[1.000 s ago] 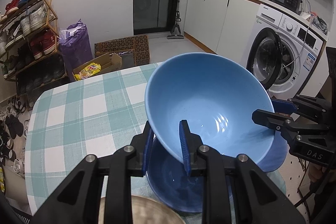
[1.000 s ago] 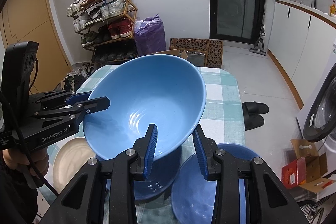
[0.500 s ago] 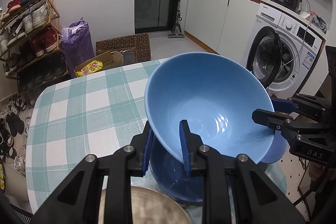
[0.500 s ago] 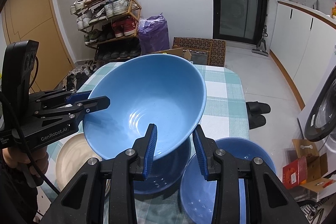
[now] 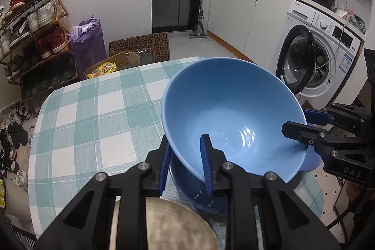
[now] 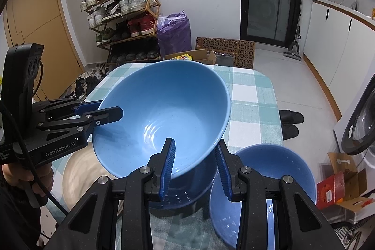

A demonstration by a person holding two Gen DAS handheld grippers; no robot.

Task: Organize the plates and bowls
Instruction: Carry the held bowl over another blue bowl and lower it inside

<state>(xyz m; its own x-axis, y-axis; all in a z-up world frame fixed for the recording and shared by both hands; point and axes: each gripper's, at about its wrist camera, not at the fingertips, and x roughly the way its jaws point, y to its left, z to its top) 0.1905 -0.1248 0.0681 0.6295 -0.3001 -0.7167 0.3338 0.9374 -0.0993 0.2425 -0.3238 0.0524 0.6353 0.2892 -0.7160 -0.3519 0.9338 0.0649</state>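
Three blue bowls point(image 6: 164, 114), perhaps one beige plate point(image 6: 82, 170).

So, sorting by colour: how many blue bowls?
3: one held tilted by both tongs, one beneath it on the table, one at the table's right edge. Others may be hidden.

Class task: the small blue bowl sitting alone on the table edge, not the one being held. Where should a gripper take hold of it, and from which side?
Grip the small bowl by its near rim, one finger inside and one outside, coming from above: it sits upright, open and empty.
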